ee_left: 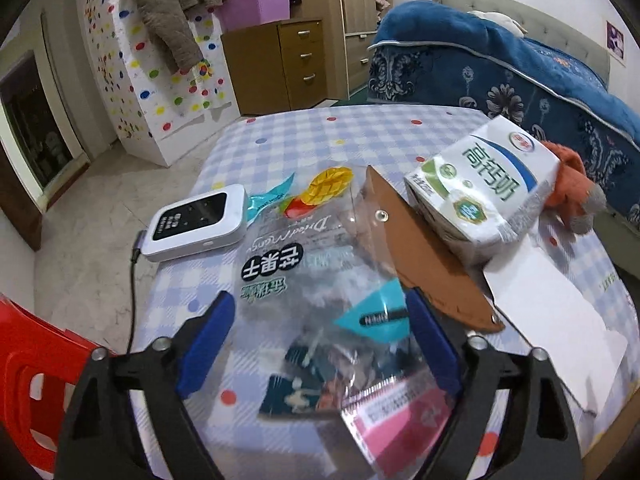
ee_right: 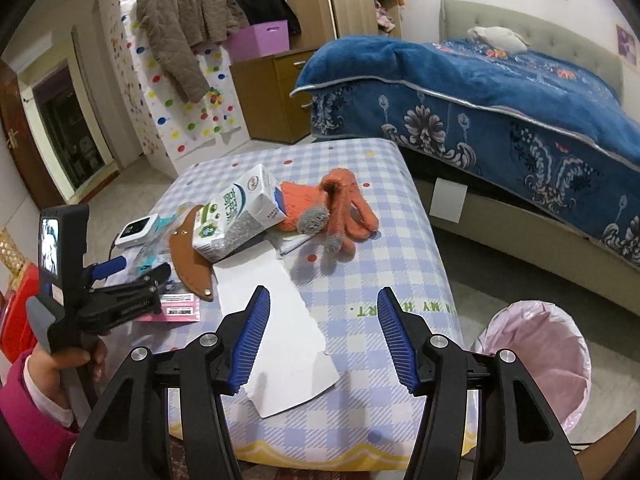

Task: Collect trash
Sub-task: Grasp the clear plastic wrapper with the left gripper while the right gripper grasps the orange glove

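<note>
A clear dried-mango bag (ee_left: 304,268) lies on the checked table (ee_left: 320,132), its near end between my left gripper's (ee_left: 320,320) open blue fingers (ee_left: 208,340). A milk carton (ee_left: 484,188) lies on its side at the right, also in the right wrist view (ee_right: 236,212). A torn white paper sheet (ee_right: 288,320) lies under my right gripper (ee_right: 320,336), which is open and empty above the table's near edge. The left gripper (ee_right: 132,276) shows at the left of the right wrist view. A bin with a pink liner (ee_right: 536,360) stands on the floor at the right.
A brown leather sheath (ee_left: 424,252), a white device with a cable (ee_left: 200,220), a pink box (ee_left: 400,420) and an orange plush toy (ee_right: 332,212) lie on the table. A red stool (ee_left: 28,368) stands at the left. A bed with a blue blanket (ee_right: 500,96) is at the right.
</note>
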`<state>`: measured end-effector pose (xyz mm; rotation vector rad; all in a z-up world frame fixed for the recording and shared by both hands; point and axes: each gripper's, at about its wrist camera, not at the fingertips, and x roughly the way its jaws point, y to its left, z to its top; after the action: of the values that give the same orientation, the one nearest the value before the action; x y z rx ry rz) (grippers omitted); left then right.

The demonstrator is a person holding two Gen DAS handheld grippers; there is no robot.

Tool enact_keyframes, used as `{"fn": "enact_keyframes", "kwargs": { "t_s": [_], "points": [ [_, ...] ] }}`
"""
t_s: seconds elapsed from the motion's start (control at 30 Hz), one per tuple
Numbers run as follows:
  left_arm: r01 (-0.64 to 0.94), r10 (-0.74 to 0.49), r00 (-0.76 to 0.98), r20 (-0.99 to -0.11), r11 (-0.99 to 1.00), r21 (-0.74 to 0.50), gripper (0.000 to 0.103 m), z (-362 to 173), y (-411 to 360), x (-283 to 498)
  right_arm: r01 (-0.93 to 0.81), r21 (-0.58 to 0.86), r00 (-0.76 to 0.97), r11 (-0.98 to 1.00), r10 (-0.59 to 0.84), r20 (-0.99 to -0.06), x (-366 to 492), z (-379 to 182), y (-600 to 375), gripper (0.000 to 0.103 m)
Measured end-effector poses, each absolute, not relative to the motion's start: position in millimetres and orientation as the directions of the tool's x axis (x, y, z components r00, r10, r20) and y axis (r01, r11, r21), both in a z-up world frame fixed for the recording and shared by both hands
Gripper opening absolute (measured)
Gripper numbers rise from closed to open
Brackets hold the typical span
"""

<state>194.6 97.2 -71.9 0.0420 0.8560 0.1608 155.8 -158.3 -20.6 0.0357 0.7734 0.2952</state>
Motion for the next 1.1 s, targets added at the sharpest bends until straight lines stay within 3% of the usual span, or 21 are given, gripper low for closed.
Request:
{"fn": "enact_keyframes", "kwargs": {
  "t_s": [0.1, 0.33, 0.43, 0.6, 0.87, 0.97, 1.0, 1.1],
  "points": [
    [-0.123, 0.138, 0.641, -0.755, 0.989, 0.077, 0.064, -72.1, 101.2, 195.0, -0.245, 0.141, 0.673, 0.959, 0.273, -0.688, 155.5, -23.2, -159.6, 0.057],
    [-0.129, 0.096, 0.689, -0.718, 0.992, 0.008, 0.013, -51.9, 111.9, 176.3, -0.252, 0.123, 0.682, 0.960, 0.267, -0.681, 144.6, -19.1, -158.1, 0.057],
    [-0.143, 0.096, 0.746, -0.659, 0.990, -0.018, 0.001, -28.7, 121.3, 160.2, -0.254, 0.110, 0.697, 0.961, 0.261, -0.669, 137.0, -12.4, -158.2, 0.057],
    [-0.123, 0.034, 0.815, -0.579, 0.986, -0.115, 0.000, 11.3, 136.3, 128.4, -0.255, 0.112, 0.710, 0.960, 0.264, -0.653, 126.7, -4.5, -158.4, 0.059],
    [-0.062, -0.080, 0.808, -0.583, 0.974, -0.219, 0.000, 13.9, 129.3, 101.0, -0.283, 0.107, 0.700, 0.953, 0.282, -0.656, 130.3, -5.8, -145.3, 0.060],
    [-0.049, -0.093, 0.805, -0.586, 0.974, -0.222, 0.000, 10.1, 125.1, 102.9, -0.274, 0.093, 0.709, 0.957, 0.267, -0.653, 142.4, -7.0, -145.5, 0.052],
    [-0.047, -0.095, 0.805, -0.586, 0.974, -0.222, 0.000, 9.6, 124.1, 104.9, -0.274, 0.090, 0.710, 0.957, 0.265, -0.653, 146.0, -7.2, -145.8, 0.045],
    [-0.041, -0.092, 0.808, -0.581, 0.976, -0.213, 0.000, 10.3, 121.0, 113.7, -0.268, 0.091, 0.708, 0.959, 0.260, -0.657, 168.5, -8.6, -147.0, 0.044]
  ]
}}
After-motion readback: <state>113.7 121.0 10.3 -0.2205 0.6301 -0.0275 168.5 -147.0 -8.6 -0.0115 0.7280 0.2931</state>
